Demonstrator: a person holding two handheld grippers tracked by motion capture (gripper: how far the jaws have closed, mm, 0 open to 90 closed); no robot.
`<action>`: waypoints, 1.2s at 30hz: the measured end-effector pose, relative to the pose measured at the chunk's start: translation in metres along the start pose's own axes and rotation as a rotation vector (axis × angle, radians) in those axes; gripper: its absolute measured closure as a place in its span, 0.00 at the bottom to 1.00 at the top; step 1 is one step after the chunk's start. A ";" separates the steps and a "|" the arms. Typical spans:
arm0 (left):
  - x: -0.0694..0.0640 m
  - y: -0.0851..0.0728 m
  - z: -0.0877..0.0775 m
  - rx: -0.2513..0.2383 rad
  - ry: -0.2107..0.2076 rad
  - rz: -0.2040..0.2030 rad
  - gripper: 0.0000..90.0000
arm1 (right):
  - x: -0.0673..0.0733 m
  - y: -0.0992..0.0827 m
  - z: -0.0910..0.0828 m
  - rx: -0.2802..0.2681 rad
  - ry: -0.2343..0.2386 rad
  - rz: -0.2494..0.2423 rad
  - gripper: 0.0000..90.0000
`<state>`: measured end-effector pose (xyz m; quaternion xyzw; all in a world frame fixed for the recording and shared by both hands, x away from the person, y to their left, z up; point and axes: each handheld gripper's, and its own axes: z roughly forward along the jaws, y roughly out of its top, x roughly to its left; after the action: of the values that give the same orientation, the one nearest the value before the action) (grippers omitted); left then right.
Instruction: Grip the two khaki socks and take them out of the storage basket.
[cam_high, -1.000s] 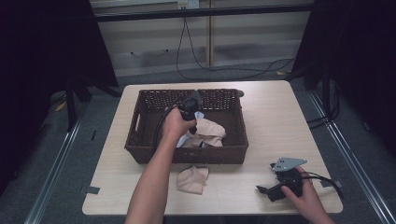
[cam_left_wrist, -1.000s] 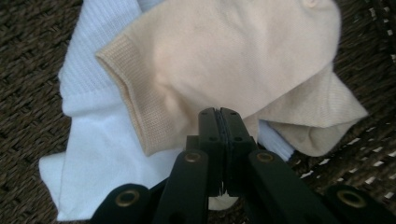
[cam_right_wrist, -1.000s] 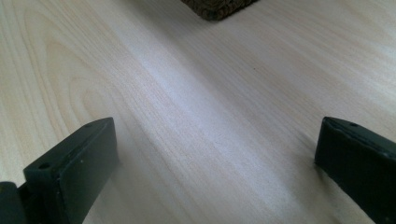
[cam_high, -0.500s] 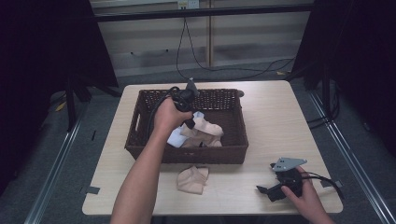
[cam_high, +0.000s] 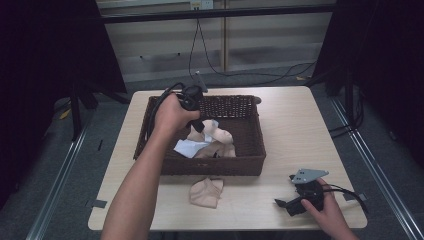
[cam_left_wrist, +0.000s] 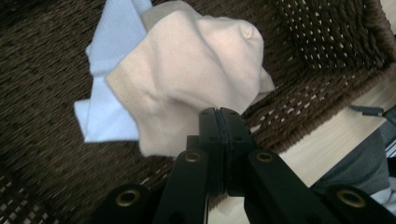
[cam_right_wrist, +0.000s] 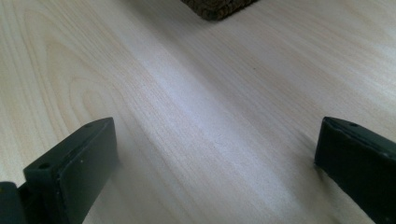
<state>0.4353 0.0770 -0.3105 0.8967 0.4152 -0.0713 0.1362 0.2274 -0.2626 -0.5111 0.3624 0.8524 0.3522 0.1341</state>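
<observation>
My left gripper (cam_high: 200, 126) hangs over the brown wicker basket (cam_high: 215, 167), shut on a beige sock (cam_high: 218, 134). In the left gripper view the closed jaws (cam_left_wrist: 219, 116) pinch the edge of that sock (cam_left_wrist: 196, 70), which dangles above a pale blue-white cloth (cam_left_wrist: 109, 112) on the basket floor (cam_left_wrist: 327, 42). More beige socks (cam_high: 220, 150) and the pale cloth (cam_high: 187, 146) lie inside the basket. Another beige sock (cam_high: 206, 191) lies on the table in front of it. My right gripper (cam_high: 287, 205) rests open on the table at the front right, with only bare wood between its jaws (cam_right_wrist: 215, 140).
The light wooden table (cam_high: 295, 130) has free room to the right of the basket and along its front edge. A corner of the basket (cam_right_wrist: 217, 7) shows at the top of the right gripper view. Cables trail over the floor behind the table.
My left hand has moved left and slightly back over the basket, carrying the beige sock with it. The right gripper has stayed where it was.
</observation>
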 end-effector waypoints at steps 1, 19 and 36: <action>-0.002 -0.002 -0.006 0.003 0.004 0.008 0.99 | 0.000 0.000 0.000 0.000 0.000 0.000 0.00; -0.012 -0.015 -0.048 -0.014 0.015 0.024 0.99 | 0.000 0.000 0.000 0.000 0.000 0.000 0.00; -0.029 -0.032 -0.071 -0.027 -0.015 0.065 0.99 | 0.000 0.000 0.000 0.000 0.000 0.000 0.00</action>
<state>0.3931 0.0970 -0.2413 0.9072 0.3856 -0.0682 0.1537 0.2274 -0.2626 -0.5111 0.3623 0.8525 0.3521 0.1342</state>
